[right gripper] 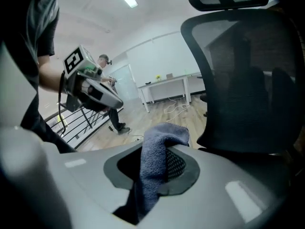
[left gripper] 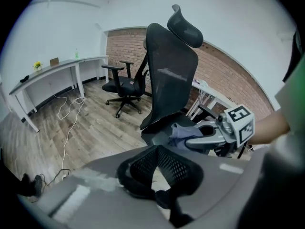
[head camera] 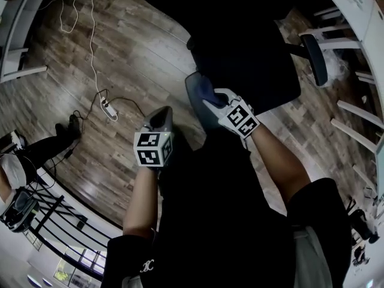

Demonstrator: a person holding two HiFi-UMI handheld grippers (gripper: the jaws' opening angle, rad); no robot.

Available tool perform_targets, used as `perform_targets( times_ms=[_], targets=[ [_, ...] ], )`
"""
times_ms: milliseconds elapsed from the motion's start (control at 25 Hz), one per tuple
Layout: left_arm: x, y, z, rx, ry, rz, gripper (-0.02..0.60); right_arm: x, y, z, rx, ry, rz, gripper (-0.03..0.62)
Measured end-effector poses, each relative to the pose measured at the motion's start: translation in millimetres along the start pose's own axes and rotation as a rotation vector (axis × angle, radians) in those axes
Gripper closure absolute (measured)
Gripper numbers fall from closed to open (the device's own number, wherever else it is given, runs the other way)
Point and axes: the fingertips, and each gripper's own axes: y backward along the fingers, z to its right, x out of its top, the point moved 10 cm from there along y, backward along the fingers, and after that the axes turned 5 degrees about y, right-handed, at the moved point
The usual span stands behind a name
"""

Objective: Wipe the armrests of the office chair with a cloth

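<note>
A black mesh office chair [head camera: 240,47] stands before me. Its near armrest [head camera: 193,104] has a grey-blue pad; the far armrest [head camera: 315,57] is on the right. My right gripper [head camera: 211,102] is shut on a blue cloth [head camera: 206,90], which rests on the near armrest pad. In the right gripper view the cloth [right gripper: 159,149] hangs between the pads of that gripper [right gripper: 157,162], beside the chair back [right gripper: 252,80]. My left gripper [head camera: 161,117] hovers left of the armrest, shut and empty; in its own view this gripper [left gripper: 159,168] points at the chair [left gripper: 169,75] and the cloth [left gripper: 180,132].
A power strip [head camera: 109,108] with cables lies on the wood floor at left. White desks stand at the right [head camera: 360,17] and along the far wall [left gripper: 57,70]. A second office chair [left gripper: 125,82] is behind. A person [head camera: 36,152] and a black railing [head camera: 54,215] are at lower left.
</note>
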Motion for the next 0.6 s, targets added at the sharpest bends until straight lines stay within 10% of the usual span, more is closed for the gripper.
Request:
perform_targets(
  times_ms=[600],
  targets=[
    [-19.0, 22.5, -135.9, -0.102, 0.012, 0.031, 0.577, 40.1, -76.6, -106.0, -0.382, -0.439, 0.056, 0.522]
  ],
)
